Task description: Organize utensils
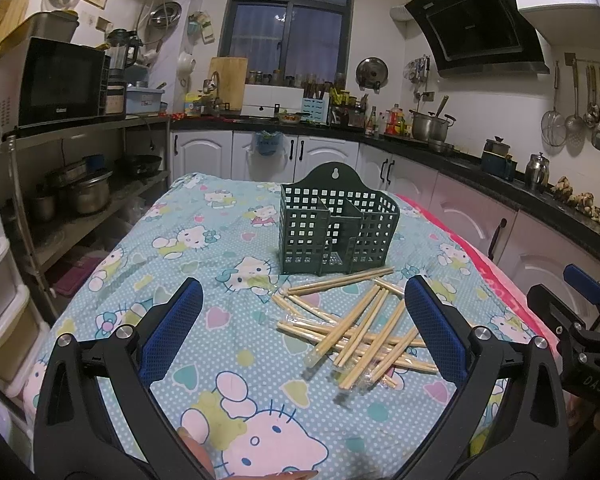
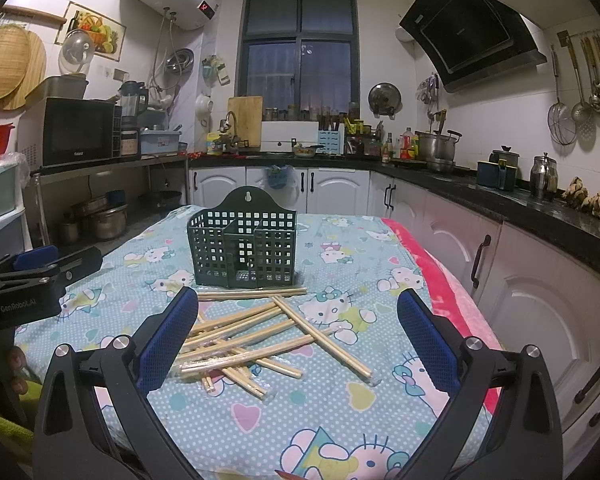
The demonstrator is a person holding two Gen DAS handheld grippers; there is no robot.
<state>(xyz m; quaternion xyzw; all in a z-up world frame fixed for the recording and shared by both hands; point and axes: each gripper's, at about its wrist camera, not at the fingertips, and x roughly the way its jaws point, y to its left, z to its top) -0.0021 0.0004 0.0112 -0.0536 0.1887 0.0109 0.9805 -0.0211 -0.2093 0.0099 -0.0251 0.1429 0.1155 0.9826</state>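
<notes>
A dark green perforated utensil holder [image 1: 338,226] with compartments stands upright on the table; it also shows in the right wrist view [image 2: 242,250]. A loose pile of wooden chopsticks [image 1: 356,330] lies in front of it, some in clear wrappers, and shows in the right wrist view too [image 2: 252,338]. My left gripper [image 1: 304,322] is open and empty, hovering above the table with the pile near its right finger. My right gripper [image 2: 298,334] is open and empty, above the pile. The right gripper shows at the right edge of the left view [image 1: 580,320]; the left gripper shows at the left of the right view [image 2: 40,276].
The table wears a light blue cartoon-cat cloth [image 1: 204,240] with a pink cloth [image 2: 432,280] along its right edge. White cabinets with a black counter [image 2: 500,200] run behind and to the right. A metal shelf with pots and a microwave [image 1: 60,80] stands at left.
</notes>
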